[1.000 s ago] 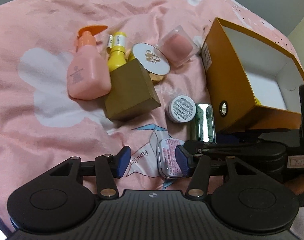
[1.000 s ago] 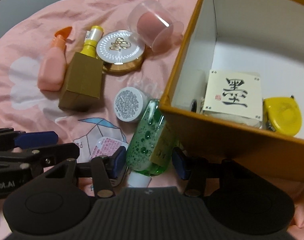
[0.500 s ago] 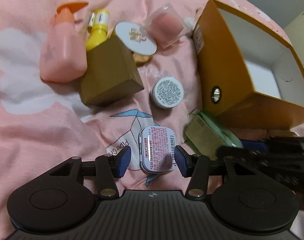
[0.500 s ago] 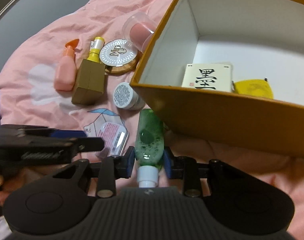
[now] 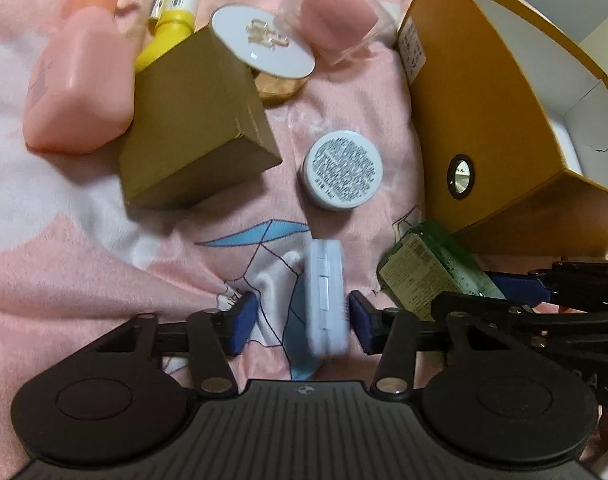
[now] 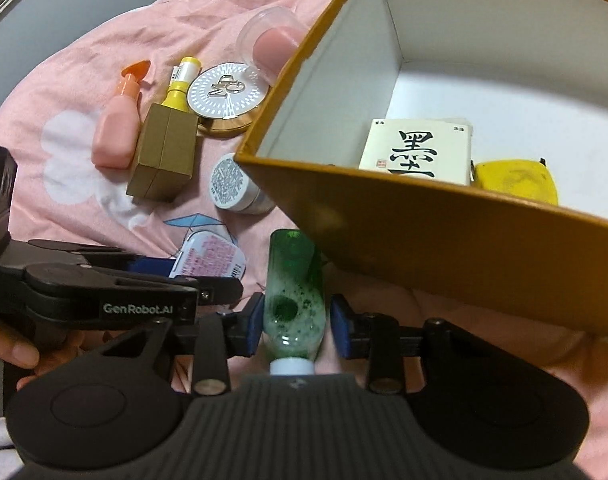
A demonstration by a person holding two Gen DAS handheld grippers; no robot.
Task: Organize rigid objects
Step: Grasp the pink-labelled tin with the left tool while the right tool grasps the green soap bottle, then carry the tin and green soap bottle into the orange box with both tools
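Below, the left gripper (image 5: 300, 322) has its fingers spread around a white tin (image 5: 327, 300) tipped on edge on the pink bedspread (image 5: 64, 264). Right gripper (image 6: 296, 322) fingers clasp the green bottle (image 6: 294, 292) beside the orange box (image 6: 443, 248).

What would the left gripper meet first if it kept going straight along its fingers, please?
The white tin already sits on edge between the left gripper fingers. Beyond it, the round labelled jar lies nearest that line, though depth is hard to judge.
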